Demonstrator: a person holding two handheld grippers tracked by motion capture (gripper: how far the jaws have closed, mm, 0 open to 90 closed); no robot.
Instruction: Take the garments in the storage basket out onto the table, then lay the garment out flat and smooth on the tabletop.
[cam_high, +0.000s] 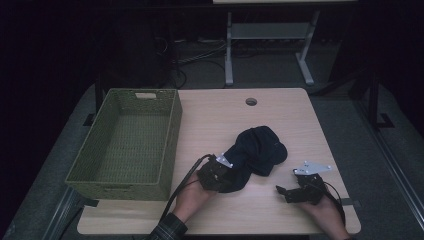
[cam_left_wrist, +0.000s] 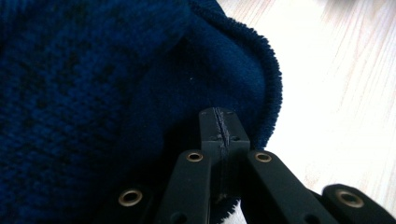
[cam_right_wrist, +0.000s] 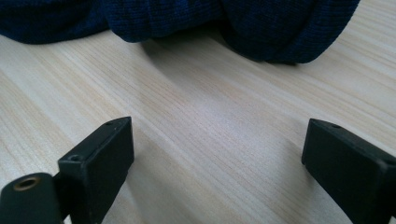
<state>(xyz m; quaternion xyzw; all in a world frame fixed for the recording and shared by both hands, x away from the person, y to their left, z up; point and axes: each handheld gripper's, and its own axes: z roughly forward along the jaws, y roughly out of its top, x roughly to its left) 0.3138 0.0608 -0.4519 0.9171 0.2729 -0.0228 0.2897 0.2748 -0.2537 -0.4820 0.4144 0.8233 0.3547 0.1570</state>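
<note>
**Soft knit, pinched at the hem**

Dark blue knitted garment (cam_high: 255, 152) lying crumpled on the worktop (cam_high: 235, 117), just ahead of both tongs. Left tongs (cam_high: 222, 170) pressed together on its near edge, a fold of fleecy hem (cam_left_wrist: 261, 84) caught between the jaws. Right tongs (cam_high: 282, 191) spread wide, low over bare wood, a little short of the cloth (cam_right_wrist: 280, 28) and not touching it.

Judged light, limp and easily stretched: no stiffness to carry its own shape, likely to sag and trail from a single pinch. Not fragile, not slippery; loops prone to snagging. Best second hold probably on the rolled edge nearest the right tongs, taking a thick bunch instead of one layer. Green woven basket (cam_high: 130, 137) open beyond the left tongs, off to their outer side.
</note>
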